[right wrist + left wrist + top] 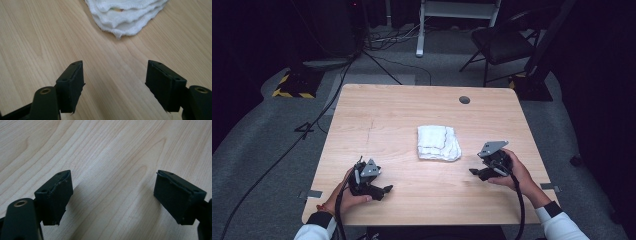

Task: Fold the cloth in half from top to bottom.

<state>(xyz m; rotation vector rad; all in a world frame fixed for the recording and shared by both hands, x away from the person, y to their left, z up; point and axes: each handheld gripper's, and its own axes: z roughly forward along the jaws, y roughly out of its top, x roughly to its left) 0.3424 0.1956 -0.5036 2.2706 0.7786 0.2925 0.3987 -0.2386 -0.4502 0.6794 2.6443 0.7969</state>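
High view: folded white towel [438, 143] lies right of centre on the wooden table [402, 110]; left gripper [384, 190] sits at its 7 o'clock, right gripper [475, 172] near its 4 o'clock. Left gripper view: jaws wide apart, empty, bare wood between. Right gripper view: jaws wide apart, empty; towel [127, 17] at 12 o'clock, apart.

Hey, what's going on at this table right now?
A person sits at a wooden table with tongs in each hand. A folded white towel lies near the middle, untouched. The right tongs are open and point toward the towel's corner, apart from it. The left tongs are open over bare wood, holding nothing.
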